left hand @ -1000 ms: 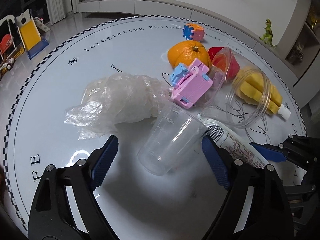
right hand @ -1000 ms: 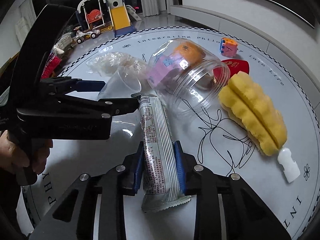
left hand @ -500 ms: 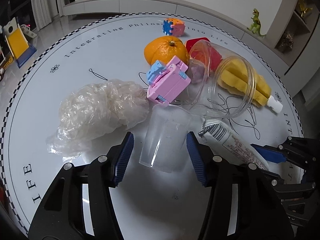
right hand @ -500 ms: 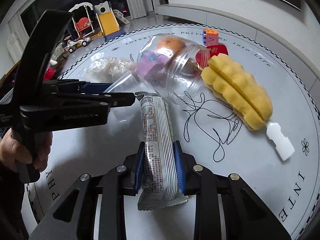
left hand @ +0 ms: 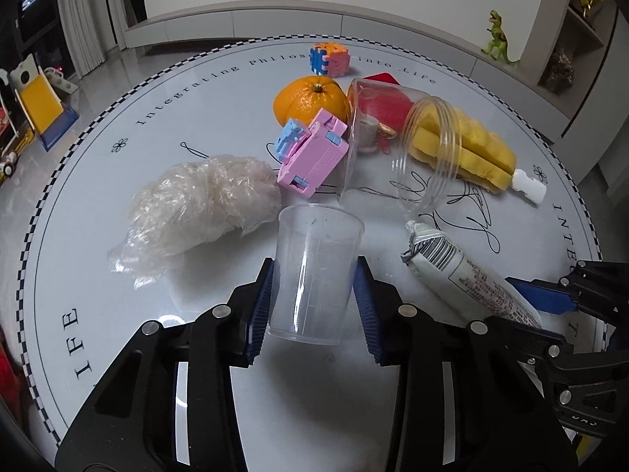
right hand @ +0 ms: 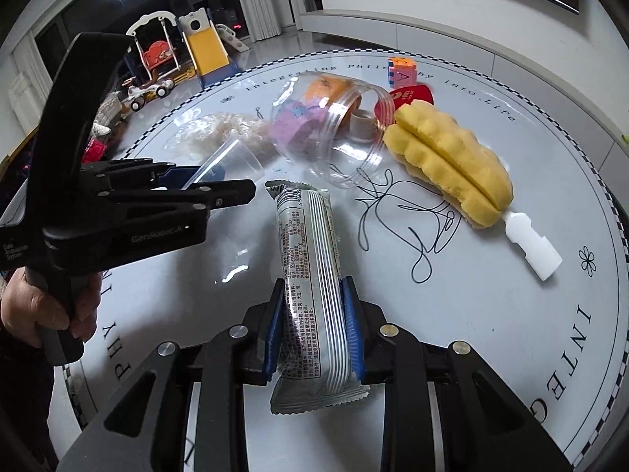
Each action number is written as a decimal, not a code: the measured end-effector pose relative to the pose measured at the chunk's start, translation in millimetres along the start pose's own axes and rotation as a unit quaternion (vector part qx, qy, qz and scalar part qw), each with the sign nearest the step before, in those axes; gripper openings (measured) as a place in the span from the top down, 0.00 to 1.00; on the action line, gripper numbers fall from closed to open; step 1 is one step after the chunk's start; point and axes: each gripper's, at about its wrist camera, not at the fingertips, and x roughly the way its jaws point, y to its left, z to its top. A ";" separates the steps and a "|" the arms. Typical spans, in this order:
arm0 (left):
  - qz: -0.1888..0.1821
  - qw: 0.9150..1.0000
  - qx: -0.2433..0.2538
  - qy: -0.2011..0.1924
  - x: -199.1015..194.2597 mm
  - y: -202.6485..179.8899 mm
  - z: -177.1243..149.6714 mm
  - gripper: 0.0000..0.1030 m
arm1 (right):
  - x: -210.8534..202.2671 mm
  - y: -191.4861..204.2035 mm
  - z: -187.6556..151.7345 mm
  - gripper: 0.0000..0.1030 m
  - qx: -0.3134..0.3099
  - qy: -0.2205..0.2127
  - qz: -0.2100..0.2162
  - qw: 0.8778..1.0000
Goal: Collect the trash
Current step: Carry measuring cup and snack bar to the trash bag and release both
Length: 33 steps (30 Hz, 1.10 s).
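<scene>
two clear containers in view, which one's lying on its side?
The big jar, resting on the table by the sponge. The small cup is held in the left gripper.

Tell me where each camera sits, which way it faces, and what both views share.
Left wrist: on the left gripper, looking forward over the round table; its fingers clamp the clear cup, and the right gripper shows at right.
Right wrist: on the right gripper, which pinches the snack wrapper; the left gripper and the person's hand show at left.
Shared: cup, wrapper, clear jar, yellow sponge brush.
</scene>
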 end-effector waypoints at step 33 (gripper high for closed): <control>0.099 0.981 -0.151 -0.072 -188.8 108.5 -224.6 0.61 | -47.2 258.2 -73.9 0.71 -0.170 -0.004 0.103 0.980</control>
